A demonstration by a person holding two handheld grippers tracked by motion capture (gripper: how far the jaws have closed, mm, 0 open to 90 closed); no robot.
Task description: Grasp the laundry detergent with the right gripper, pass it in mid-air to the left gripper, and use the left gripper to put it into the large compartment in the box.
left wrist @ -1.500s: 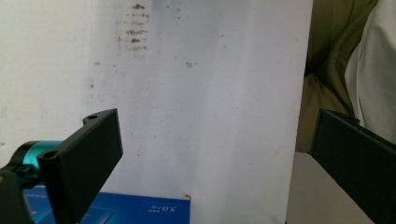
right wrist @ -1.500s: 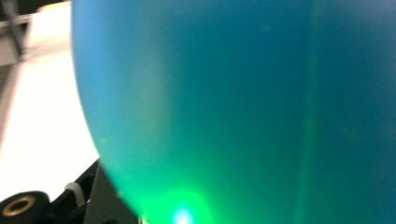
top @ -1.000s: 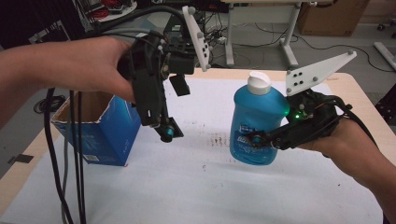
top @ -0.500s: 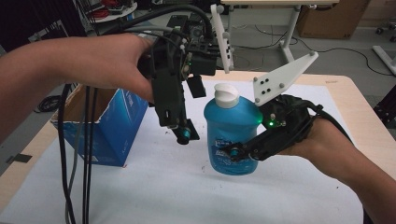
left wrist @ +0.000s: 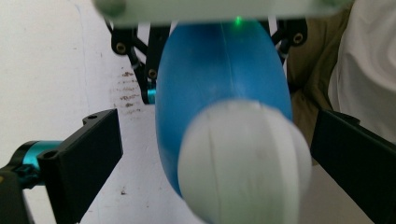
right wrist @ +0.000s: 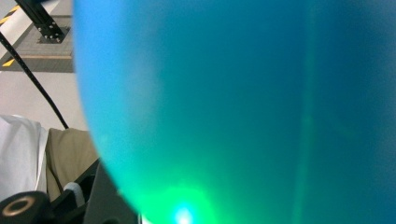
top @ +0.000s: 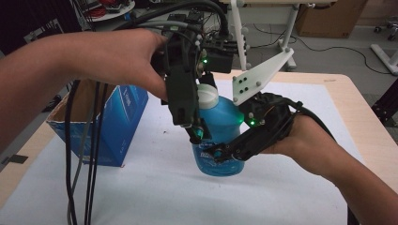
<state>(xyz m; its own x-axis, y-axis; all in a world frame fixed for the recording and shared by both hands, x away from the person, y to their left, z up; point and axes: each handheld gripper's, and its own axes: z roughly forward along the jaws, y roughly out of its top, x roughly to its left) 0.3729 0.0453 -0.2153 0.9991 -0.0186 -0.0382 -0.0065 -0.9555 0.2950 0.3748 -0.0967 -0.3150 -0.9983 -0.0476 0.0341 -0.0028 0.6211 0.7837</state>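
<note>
Your right claw (top: 220, 152) is clamped on the lower body of the translucent blue plastic bottle with a white screw cap (top: 220, 136), its 2 black jaws gripping the labelled part from the right side; the bottle stands roughly upright near the middle of the white-covered counter (top: 155, 197), whether its base touches the sheet I cannot tell; the right gripper view has the blue bottle wall pressed right up to the lens with a green light glare on it.

Your left claw (top: 197, 133) comes in from above and hangs against the bottle's left shoulder, just beside the cap; in the left gripper view its 2 jaws stand wide apart with the blurred white cap (left wrist: 243, 161) between them, touching neither; the far claw's black linkage brackets the bottle body behind it.

Blue cardboard box with open top (top: 110, 122) sits at the counter's left side, apart from the bottle; black cables (top: 89, 154) hang down in front of it; small brown marks (left wrist: 128, 91) show on the white sheet beside the bottle.
</note>
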